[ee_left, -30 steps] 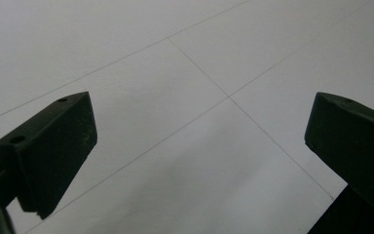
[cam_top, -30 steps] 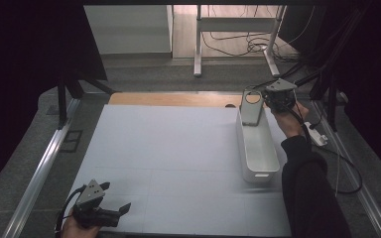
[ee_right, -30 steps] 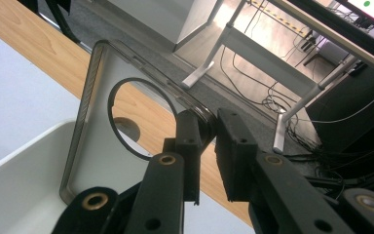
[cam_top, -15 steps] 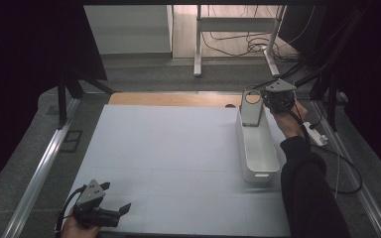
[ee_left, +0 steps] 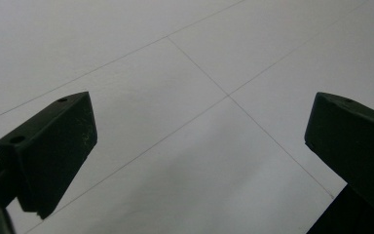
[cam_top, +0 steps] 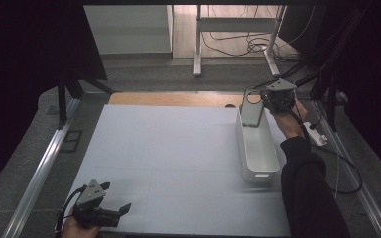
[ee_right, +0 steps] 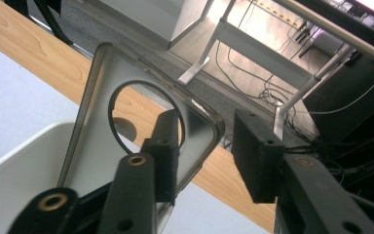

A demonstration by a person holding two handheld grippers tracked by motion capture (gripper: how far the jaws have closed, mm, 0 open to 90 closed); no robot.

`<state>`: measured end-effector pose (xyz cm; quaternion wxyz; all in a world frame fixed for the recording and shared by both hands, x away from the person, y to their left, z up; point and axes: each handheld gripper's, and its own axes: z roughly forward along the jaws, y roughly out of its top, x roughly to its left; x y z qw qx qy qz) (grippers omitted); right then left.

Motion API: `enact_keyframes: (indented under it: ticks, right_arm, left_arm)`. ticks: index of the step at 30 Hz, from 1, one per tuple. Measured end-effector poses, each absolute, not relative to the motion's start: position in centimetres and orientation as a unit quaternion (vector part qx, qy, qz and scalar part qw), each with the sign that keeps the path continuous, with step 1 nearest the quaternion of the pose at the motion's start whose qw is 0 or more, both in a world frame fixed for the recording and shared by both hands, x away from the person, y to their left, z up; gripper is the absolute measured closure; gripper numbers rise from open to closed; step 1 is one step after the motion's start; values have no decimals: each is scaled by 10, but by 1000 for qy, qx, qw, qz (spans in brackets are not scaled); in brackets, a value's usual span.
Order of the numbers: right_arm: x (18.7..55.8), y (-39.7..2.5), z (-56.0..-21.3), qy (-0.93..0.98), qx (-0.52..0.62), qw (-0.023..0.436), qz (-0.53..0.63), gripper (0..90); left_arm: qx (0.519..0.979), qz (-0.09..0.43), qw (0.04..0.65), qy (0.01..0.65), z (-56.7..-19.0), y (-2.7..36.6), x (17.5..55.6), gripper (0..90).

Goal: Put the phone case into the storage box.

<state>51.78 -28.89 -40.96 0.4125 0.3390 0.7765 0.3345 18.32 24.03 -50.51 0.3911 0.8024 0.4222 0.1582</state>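
My right fingers (cam_top: 259, 97) stand spread around the clear case (cam_top: 251, 110), propped upright in the bin (cam_top: 258, 171) at the surface's far right edge, ready for gripping. My left fingers (cam_top: 115, 198) idle spread, near-left corner.

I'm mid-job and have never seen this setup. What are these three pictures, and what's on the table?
There is no robot: a person holds a hand-held gripper in each hand. The high view looks down on the white table. The other two pictures come from a camera on each gripper, looking along its black jaws. The left hand-held gripper sits low at the table's near left corner, with its jaws apart and holding nothing. The right hand-held gripper is at the far end of a white bin, where a clear phone case stands. Its jaws are apart around the case's corner and are not pinching it.
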Motion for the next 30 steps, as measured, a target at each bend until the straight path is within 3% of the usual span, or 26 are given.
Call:
enact_keyframes:
  ticks: [13,30]
  right_arm:
    - [518,-299,-411,770,400,357,347,393]
    - [499,-303,-403,769,432,288,372,307]
  left_arm:
    - [801,158,392,424,-505,241,183,0]
    - [787,162,405,437,-504,245,182,0]
